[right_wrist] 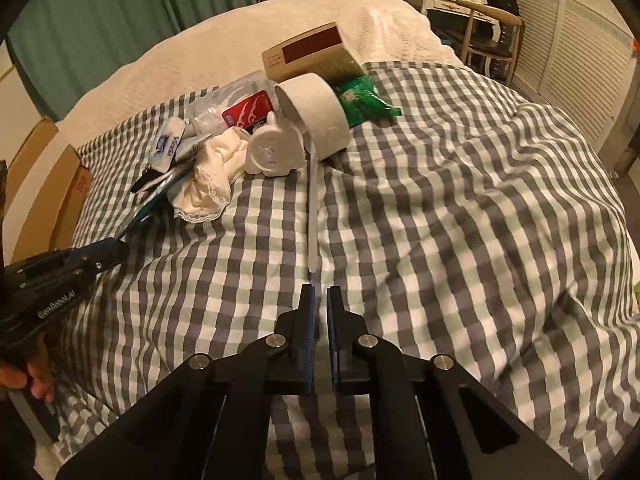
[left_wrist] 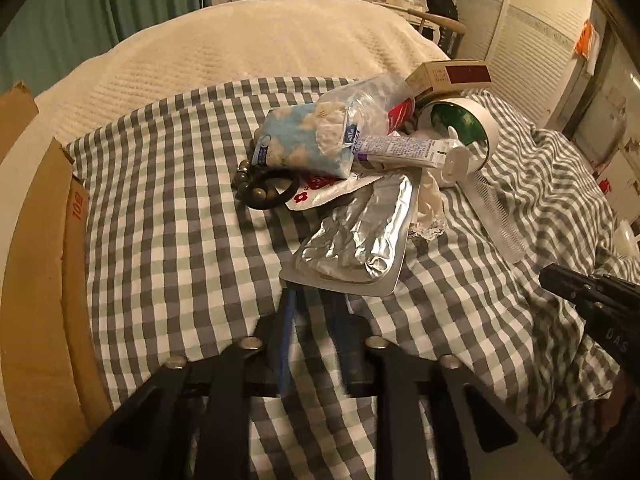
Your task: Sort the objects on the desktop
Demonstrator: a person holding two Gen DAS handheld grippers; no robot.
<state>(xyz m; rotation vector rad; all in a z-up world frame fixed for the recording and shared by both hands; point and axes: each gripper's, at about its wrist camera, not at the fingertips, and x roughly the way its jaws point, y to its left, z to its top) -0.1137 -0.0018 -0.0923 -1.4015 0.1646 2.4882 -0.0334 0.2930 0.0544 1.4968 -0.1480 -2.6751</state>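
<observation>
A heap of small objects lies on the grey checked cloth (left_wrist: 168, 216). In the left wrist view my left gripper (left_wrist: 316, 296) is open, its fingertips just at the near edge of a silver foil pouch (left_wrist: 356, 240). Behind it lie a blue tissue pack (left_wrist: 304, 140), a tube (left_wrist: 404, 148), a bead bracelet (left_wrist: 260, 188), a white tub (left_wrist: 464, 124) and a comb (left_wrist: 496, 216). In the right wrist view my right gripper (right_wrist: 321, 294) is nearly shut and empty, just short of the white comb (right_wrist: 313, 208). The white tub (right_wrist: 316, 114) and a white cloth (right_wrist: 212, 176) lie beyond it.
A cardboard box (left_wrist: 44, 264) stands at the left edge of the cloth. A tan carton (right_wrist: 308, 52) and a green packet (right_wrist: 364, 100) lie behind the tub. A cream blanket (left_wrist: 248, 44) covers the bed beyond. A chair (right_wrist: 488, 36) stands at the far right.
</observation>
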